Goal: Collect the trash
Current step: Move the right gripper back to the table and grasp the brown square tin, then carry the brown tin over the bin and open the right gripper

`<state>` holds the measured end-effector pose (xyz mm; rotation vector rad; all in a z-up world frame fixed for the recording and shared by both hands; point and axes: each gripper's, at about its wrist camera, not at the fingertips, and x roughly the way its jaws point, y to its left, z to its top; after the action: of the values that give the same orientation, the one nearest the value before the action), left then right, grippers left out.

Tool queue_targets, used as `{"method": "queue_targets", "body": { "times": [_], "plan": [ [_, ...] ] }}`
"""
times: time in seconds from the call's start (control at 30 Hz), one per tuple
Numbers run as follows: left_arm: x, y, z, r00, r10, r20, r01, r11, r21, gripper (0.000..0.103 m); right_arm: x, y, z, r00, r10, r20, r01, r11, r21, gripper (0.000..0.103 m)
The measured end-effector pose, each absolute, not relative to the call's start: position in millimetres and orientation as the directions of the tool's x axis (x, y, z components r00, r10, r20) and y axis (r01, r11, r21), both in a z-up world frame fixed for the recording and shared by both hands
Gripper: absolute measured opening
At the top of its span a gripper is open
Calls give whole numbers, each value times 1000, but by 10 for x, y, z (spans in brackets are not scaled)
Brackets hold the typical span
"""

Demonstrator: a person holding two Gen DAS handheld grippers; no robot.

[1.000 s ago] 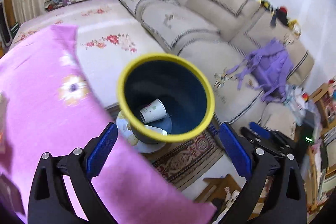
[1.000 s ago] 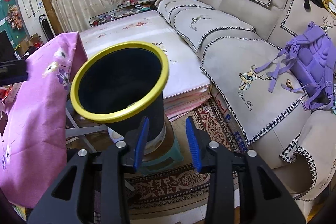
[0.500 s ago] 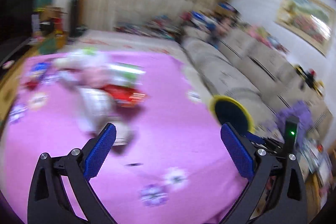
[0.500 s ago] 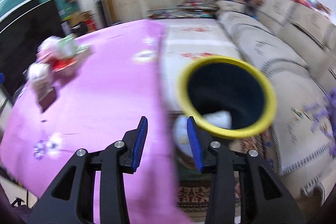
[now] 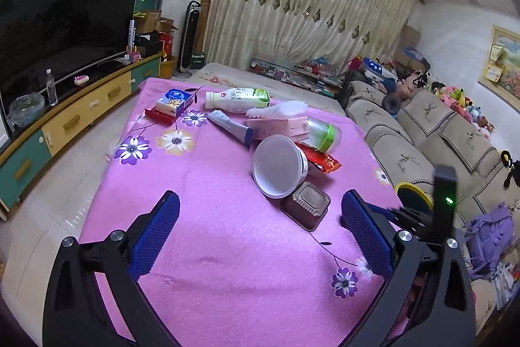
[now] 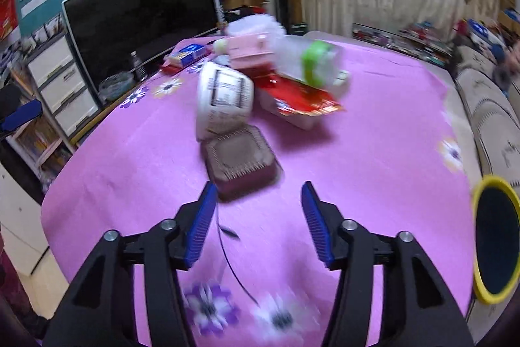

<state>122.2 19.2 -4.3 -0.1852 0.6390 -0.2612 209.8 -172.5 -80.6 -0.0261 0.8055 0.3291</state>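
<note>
A pile of trash lies on the pink flowered tablecloth (image 5: 211, 217): a white paper tub (image 5: 279, 166) on its side, a brown plastic tray (image 5: 305, 205), a red wrapper (image 5: 320, 160), a clear cup with a green band (image 5: 321, 132), a pink box (image 5: 279, 126) and a white bottle (image 5: 239, 98). My left gripper (image 5: 260, 233) is open and empty, short of the pile. My right gripper (image 6: 258, 223) is open and empty, just before the brown tray (image 6: 242, 163) and the tub (image 6: 224, 98). The yellow-rimmed bin (image 6: 495, 244) stands off the table's right edge.
A blue tissue pack (image 5: 174, 101) on a red book lies at the table's far left. A TV (image 5: 61, 31) and cabinet stand left. A beige sofa (image 5: 438, 145) runs along the right, with a purple backpack (image 5: 490, 236). The bin also shows in the left wrist view (image 5: 414, 195).
Both grippers have swung left from over the bin to face the table's trash pile. The right gripper has opened wider. The left stays open.
</note>
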Motion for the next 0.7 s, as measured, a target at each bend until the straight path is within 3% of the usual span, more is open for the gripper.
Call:
{"method": "queue_targets", "body": {
  "times": [0.07,0.17,0.4,0.47,0.7],
  "plan": [
    [1224,128,-77,769,-298,-565,192,951,-241,98,2237,-1623,-836,634,288,-718,-320,943,96,67],
    [1248,60,-98,760,-307,-572,202,949,-242,98,2411,-1530,-905,605,295,-740,-342,935,93,68],
    [1324,-54,-175,740,-324,-590,224,945,-237,98,2648,-1370,-1076,578,266,-771,-356,933,55,68],
    [1336,-65,-191,737,-324,-594,225,945,-236,98,2669,-1348,-1100,574,264,-775,-361,931,49,62],
    [1383,-135,-283,717,-331,-614,232,943,-238,98,2610,-1408,-1106,574,272,-772,-362,930,59,61]
  ]
}}
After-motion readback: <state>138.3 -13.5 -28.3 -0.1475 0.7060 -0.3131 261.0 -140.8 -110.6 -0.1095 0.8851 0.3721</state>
